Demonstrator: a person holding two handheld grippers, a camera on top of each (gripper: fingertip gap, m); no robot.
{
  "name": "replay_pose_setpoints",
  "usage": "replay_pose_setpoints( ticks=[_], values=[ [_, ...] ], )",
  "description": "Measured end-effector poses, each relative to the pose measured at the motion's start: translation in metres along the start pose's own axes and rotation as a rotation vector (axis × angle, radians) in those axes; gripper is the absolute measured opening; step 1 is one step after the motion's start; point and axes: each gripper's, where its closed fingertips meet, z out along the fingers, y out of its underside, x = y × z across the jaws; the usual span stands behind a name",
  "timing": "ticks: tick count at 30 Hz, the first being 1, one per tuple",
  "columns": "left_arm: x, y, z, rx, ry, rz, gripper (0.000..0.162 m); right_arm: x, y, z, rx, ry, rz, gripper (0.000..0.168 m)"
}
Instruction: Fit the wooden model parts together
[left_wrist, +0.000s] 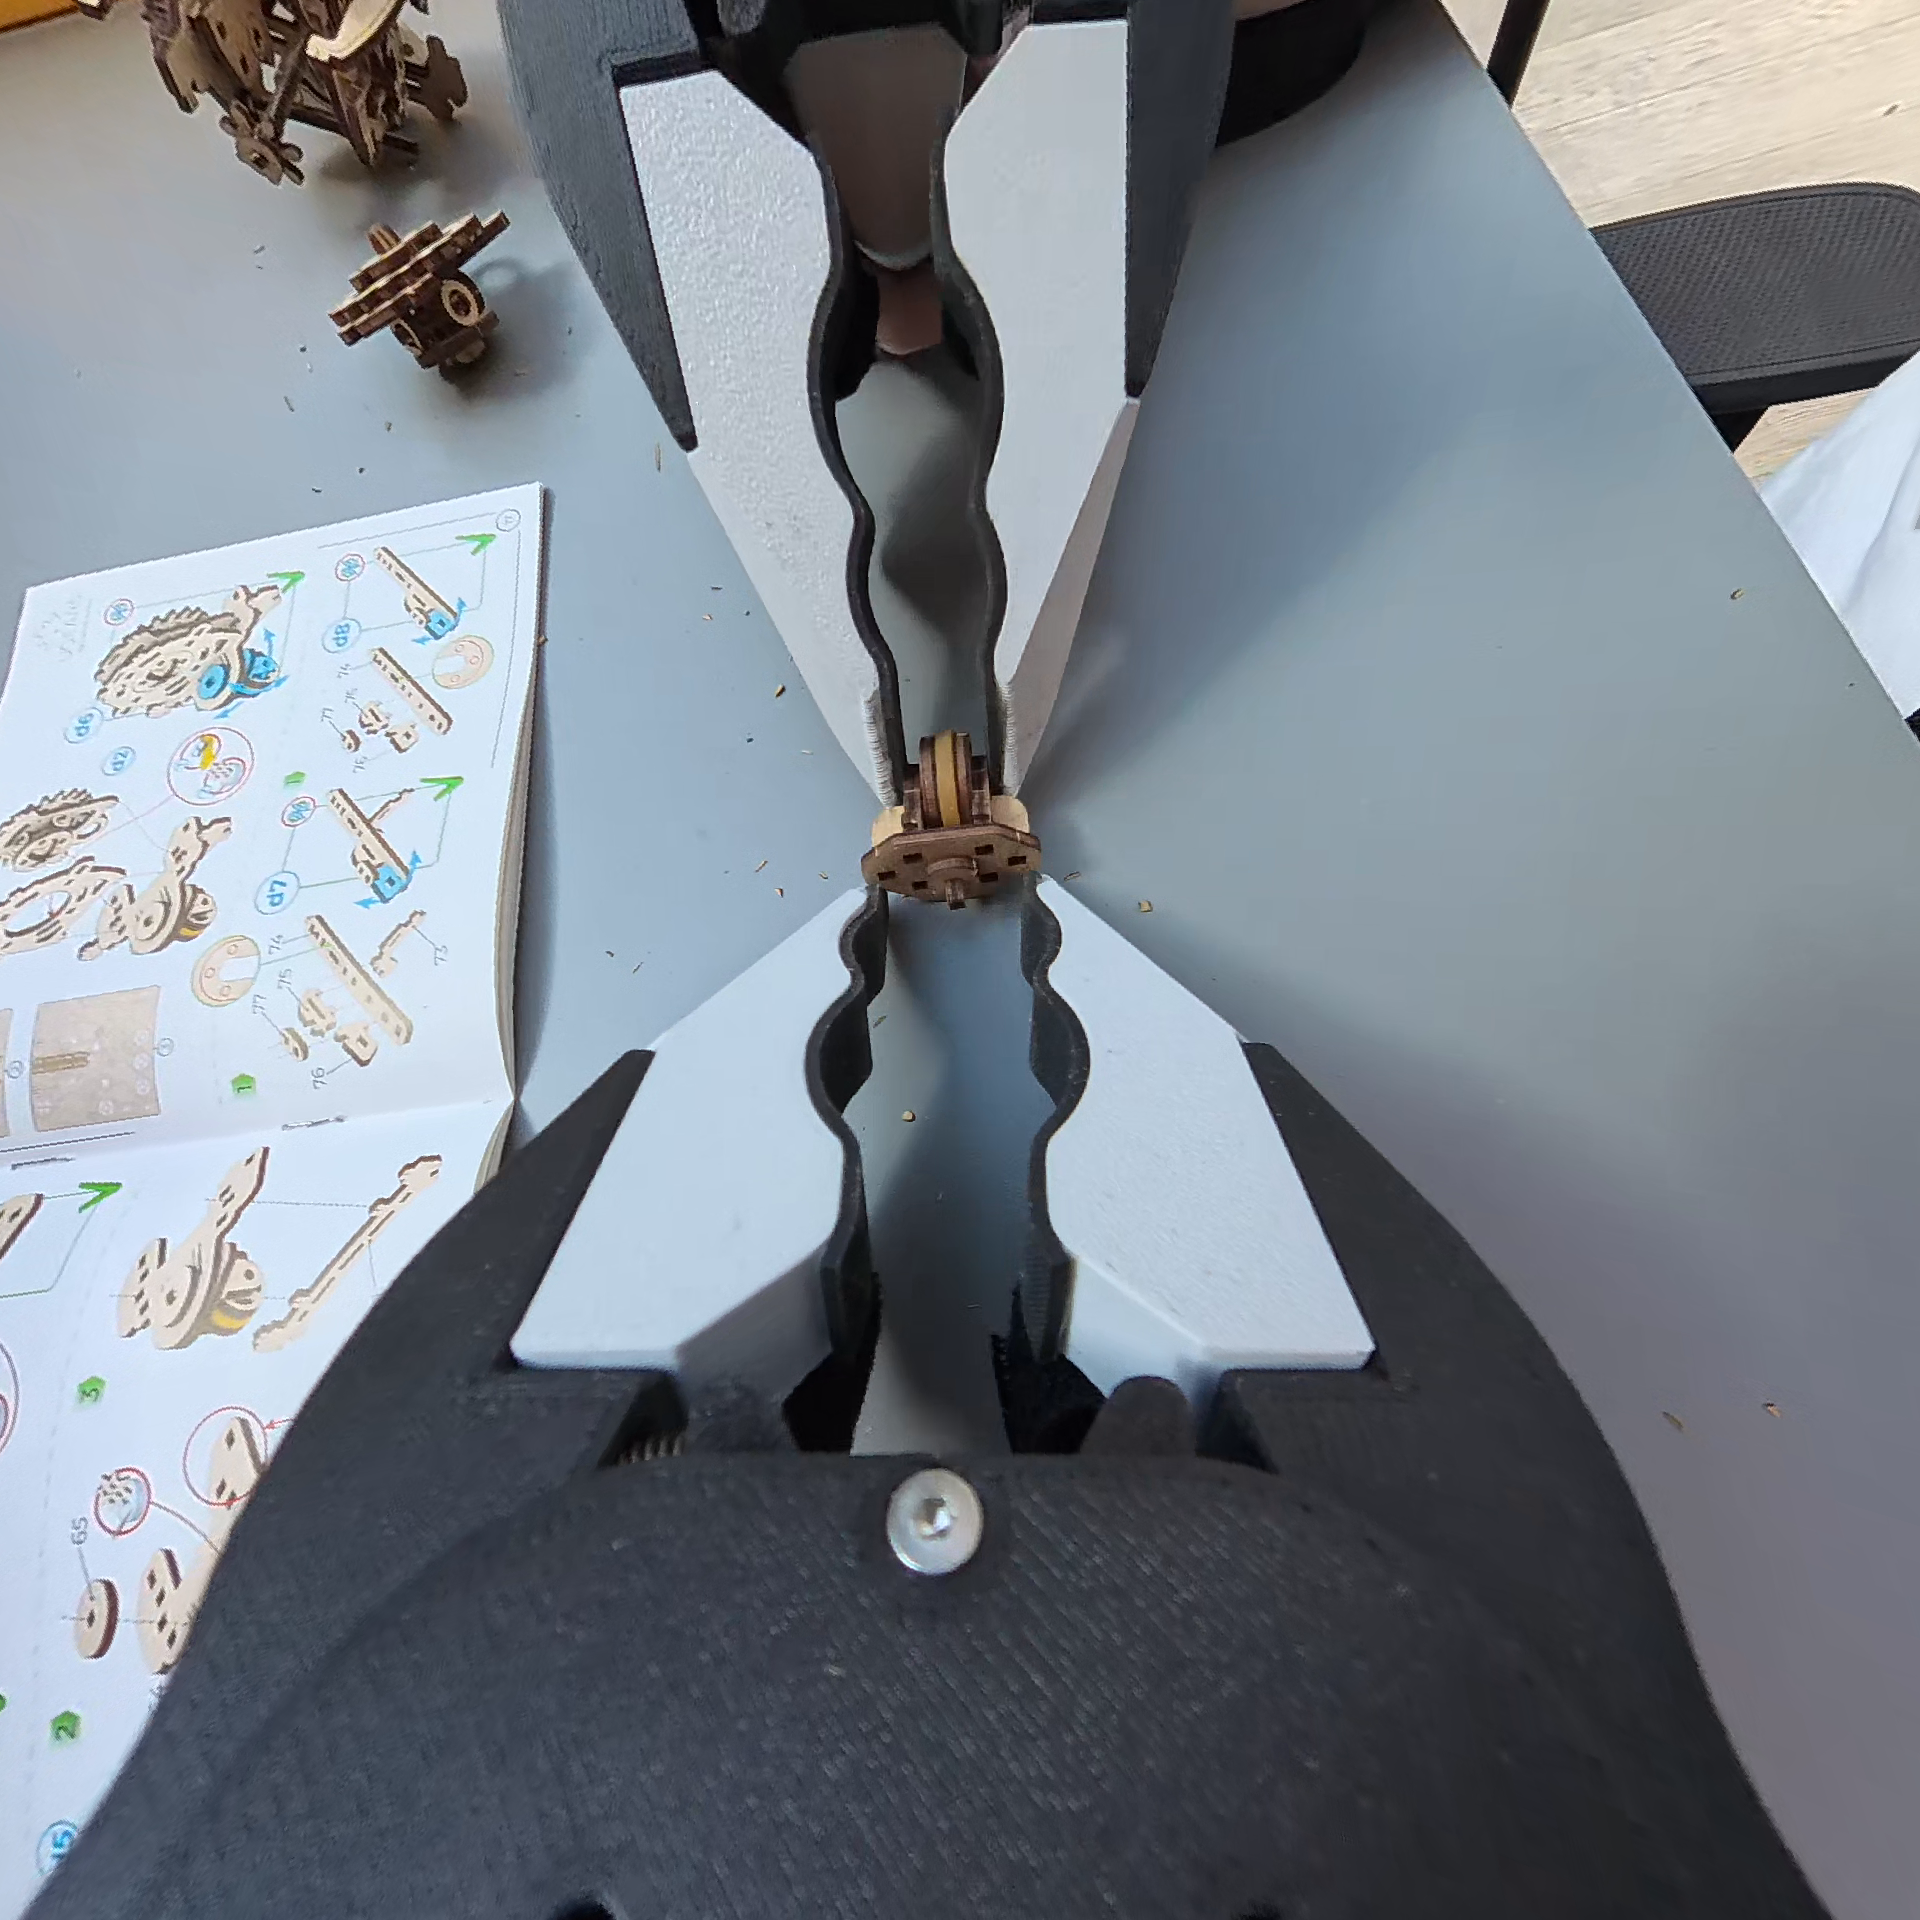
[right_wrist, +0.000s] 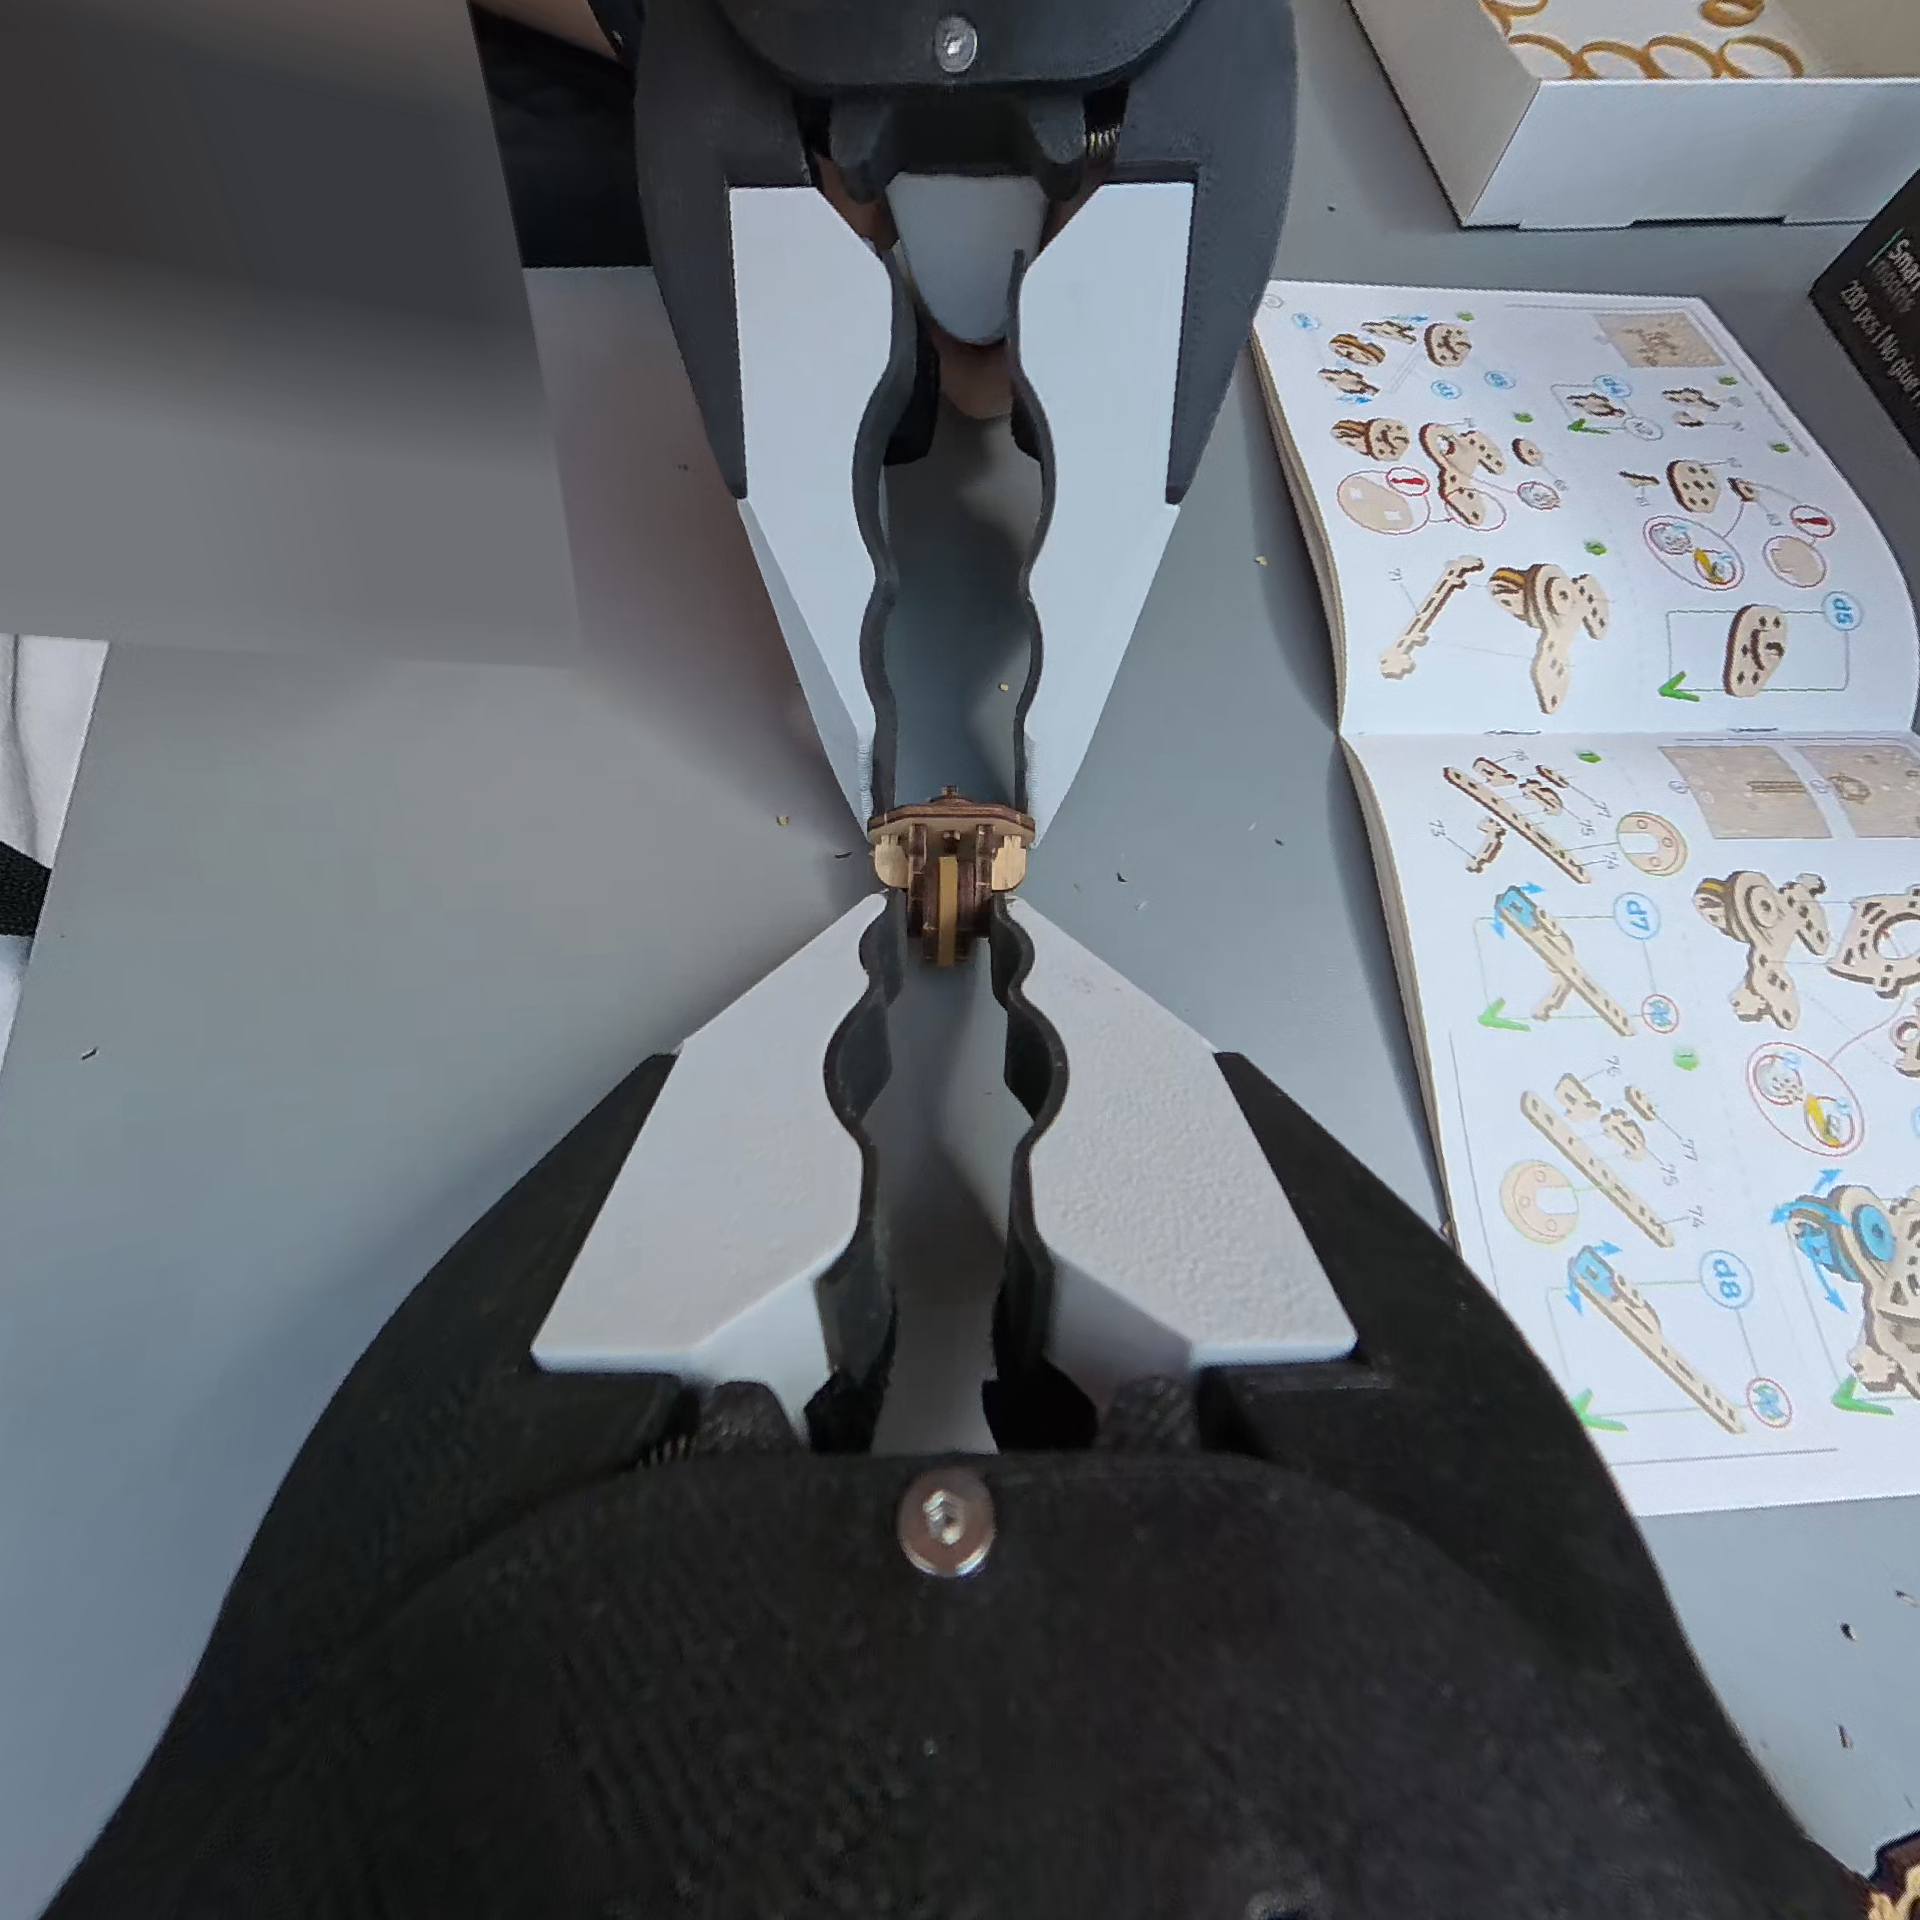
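While the 2 claws meet tip to tip over the grey surface (left_wrist: 1403, 831), a small wooden part (left_wrist: 951, 831) sits between them. In the left wrist view, the left claw (left_wrist: 954, 902) comes up from the bottom, its wavy black fingers (left_wrist: 847, 1039) set at either edge of the part's flat plate, which faces this camera with a short peg at its middle; whether they press the plate I cannot tell. The right claw (left_wrist: 940, 748) reaches in from the top, clamped on the yellowish wheel end of the same part. The right wrist view shows the reverse: the right claw (right_wrist: 943, 920) at the bottom pinches the wheel end of the part (right_wrist: 948, 868), and the left claw (right_wrist: 951, 805) stands beyond, against the plate. An open booklet (left_wrist: 270, 935) of assembly drawings lies flat beside the claws. Farther back on the left view lie a gear cluster (left_wrist: 426, 296) and a larger wooden model (left_wrist: 291, 73). A white box (right_wrist: 1662, 125) rests beyond the booklet in the right view. Wood crumbs dot the surface.
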Motion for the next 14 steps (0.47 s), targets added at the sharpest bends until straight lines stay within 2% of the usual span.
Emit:
replay_pose_setpoints(
  ticks=[14],
  values=[
    [0.002, 0.000, -0.001, -0.003, -0.021, 0.007, 0.016, -0.001, -0.011, -0.003, 0.056, 0.007, -0.007, 0.013]
  ],
)
